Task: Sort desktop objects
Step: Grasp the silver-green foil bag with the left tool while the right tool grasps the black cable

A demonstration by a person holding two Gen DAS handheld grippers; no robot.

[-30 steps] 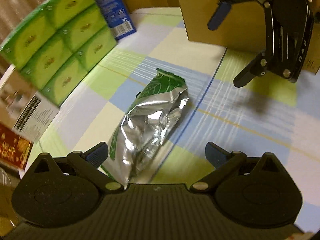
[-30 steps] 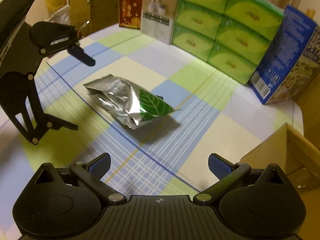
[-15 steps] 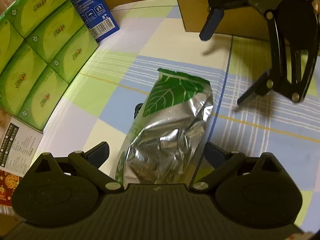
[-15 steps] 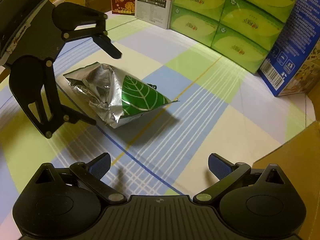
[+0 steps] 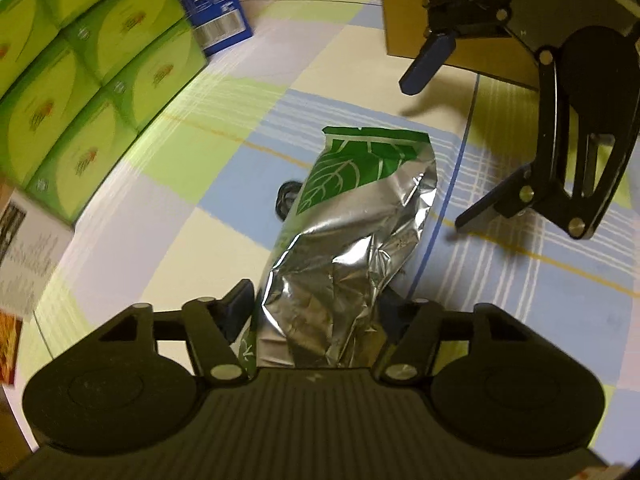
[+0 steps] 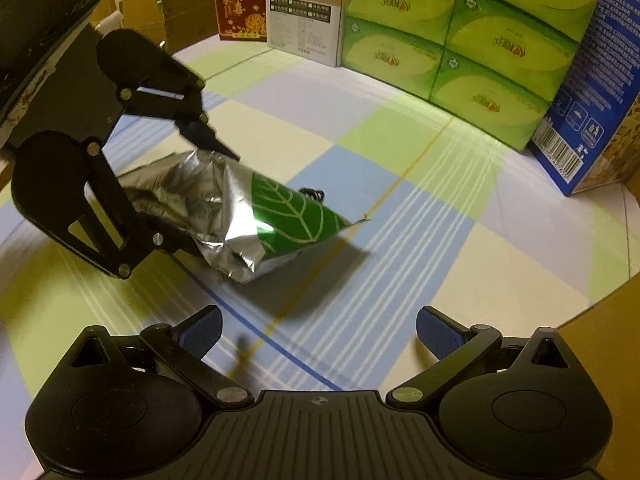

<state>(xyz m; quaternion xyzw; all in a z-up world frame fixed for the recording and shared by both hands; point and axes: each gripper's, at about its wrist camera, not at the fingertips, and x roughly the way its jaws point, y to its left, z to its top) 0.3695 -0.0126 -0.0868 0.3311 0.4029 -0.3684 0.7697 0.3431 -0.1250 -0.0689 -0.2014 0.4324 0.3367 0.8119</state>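
Silver foil with a green leaf print: this pouch (image 5: 344, 248) lies on the checked counter (image 5: 224, 148), its crumpled end between the fingers of my left gripper (image 5: 320, 308). They are clamped on the foil from both sides. My right gripper (image 6: 320, 332) hovers near, its fingers apart and empty. I think I should hold the foil firmly but not crush it, lift slowly so it does not slip, then carry it toward the cardboard box (image 5: 404, 20).

I see a checked tablecloth (image 6: 400, 152) covering the table. Along its far edge stand green tissue boxes (image 6: 460, 36), a blue box (image 6: 600, 80) and a cardboard box (image 5: 460, 32); mid-table lies a foil bag (image 5: 352, 232).
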